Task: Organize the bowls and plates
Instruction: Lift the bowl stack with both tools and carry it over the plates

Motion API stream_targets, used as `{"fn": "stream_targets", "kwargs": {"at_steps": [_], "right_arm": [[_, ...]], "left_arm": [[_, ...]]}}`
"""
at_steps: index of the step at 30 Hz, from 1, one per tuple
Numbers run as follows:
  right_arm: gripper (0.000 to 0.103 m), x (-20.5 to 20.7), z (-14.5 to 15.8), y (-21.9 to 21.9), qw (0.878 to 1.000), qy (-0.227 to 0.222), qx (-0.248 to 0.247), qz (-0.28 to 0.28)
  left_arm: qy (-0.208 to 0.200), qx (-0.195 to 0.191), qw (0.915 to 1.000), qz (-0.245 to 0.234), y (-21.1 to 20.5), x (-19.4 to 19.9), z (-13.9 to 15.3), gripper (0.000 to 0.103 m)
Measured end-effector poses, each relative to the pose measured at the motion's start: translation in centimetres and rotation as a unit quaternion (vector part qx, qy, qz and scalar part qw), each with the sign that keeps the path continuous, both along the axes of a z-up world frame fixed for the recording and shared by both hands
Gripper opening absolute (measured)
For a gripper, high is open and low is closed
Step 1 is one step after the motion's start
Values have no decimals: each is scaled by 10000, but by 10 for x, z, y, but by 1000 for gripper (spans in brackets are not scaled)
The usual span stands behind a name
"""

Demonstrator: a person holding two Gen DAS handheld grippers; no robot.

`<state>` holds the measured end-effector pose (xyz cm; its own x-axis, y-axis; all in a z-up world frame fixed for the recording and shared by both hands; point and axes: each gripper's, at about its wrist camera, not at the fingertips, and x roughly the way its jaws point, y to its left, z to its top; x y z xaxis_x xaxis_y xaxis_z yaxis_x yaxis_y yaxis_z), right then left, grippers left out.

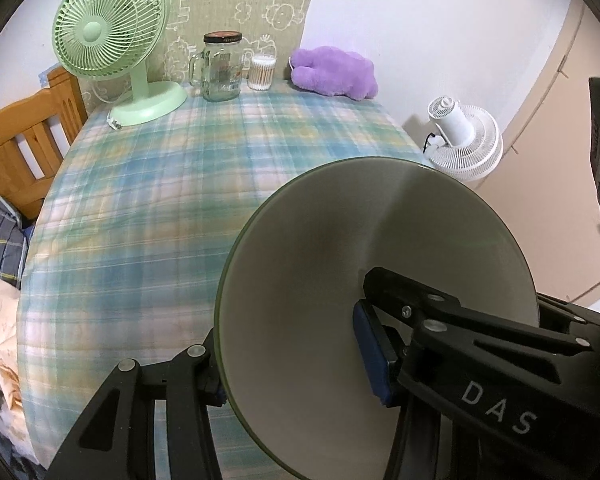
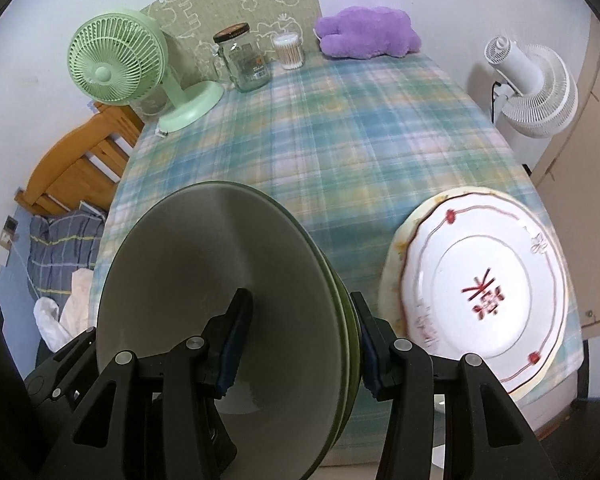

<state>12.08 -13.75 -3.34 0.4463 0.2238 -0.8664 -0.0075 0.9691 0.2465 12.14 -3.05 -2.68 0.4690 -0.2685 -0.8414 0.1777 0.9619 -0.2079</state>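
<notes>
The stacked grey-green ceramic bowls, clamped at opposite rims by the left gripper and right gripper, should be kept level and lowered beside the white red-patterned plate.

On the table, the jar stood at the far edge. The fan stood left of the jar, the plush toy right of it. The plates lay well before the jar.

Black slotted fingers with silver screws, blue pads — white "DAS" lettering.

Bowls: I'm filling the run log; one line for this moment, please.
left gripper shut on bowls | right gripper shut on bowls | plates on table
</notes>
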Motion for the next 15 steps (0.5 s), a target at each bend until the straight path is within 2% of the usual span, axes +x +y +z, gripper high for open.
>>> {"fn": "stream_targets", "kwargs": {"at_steps": [15], "right_arm": [[52, 13, 7, -72, 9996, -56, 39, 287]], "left_arm": [[-31, 56, 9997, 237, -69, 9, 6, 52]]}}
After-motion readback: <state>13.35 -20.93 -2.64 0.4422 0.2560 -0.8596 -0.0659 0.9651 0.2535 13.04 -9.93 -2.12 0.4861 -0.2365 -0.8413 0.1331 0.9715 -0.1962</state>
